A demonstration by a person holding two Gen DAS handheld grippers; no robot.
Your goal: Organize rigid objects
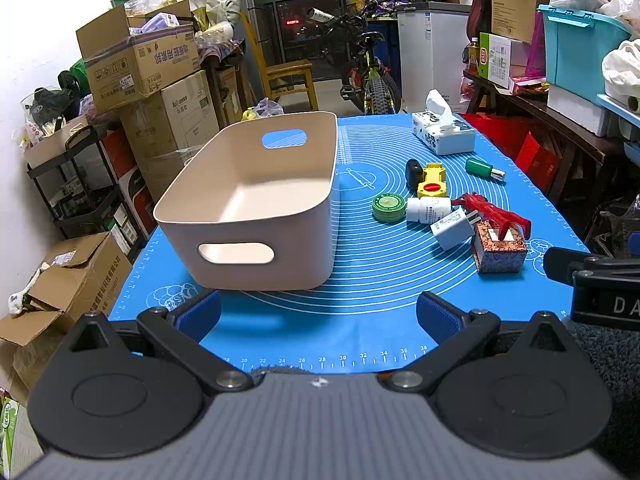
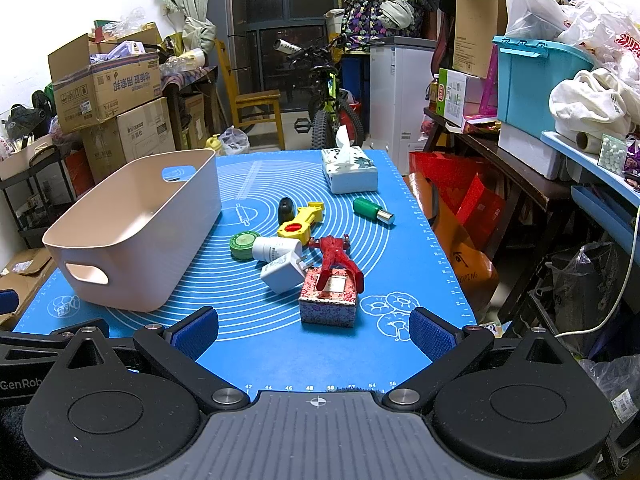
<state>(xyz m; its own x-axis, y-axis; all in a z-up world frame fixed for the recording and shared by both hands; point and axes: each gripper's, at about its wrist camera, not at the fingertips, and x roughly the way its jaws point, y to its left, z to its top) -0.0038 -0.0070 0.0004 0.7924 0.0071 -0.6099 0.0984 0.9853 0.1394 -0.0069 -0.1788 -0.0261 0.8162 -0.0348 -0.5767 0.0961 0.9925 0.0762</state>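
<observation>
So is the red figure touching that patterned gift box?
Touching. In the right wrist view the red figure lies with its legs draped over the top of the patterned box; the left wrist view shows the same overlap.

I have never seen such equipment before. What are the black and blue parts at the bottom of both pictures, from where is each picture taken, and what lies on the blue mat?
Each picture comes from a camera mounted on a hand-held gripper and looks forward along its two fingers. The black arms with blue pads are those fingers. One view shows the left gripper, the other the right gripper. Both are open and hold nothing.

On the blue mat stands an empty beige bin. Beside it lie small objects: a green round tin, a white bottle, a white charger, a yellow tool, a black object, a green bottle, and a red figure resting partly on a patterned box. A tissue box sits farther back.
</observation>
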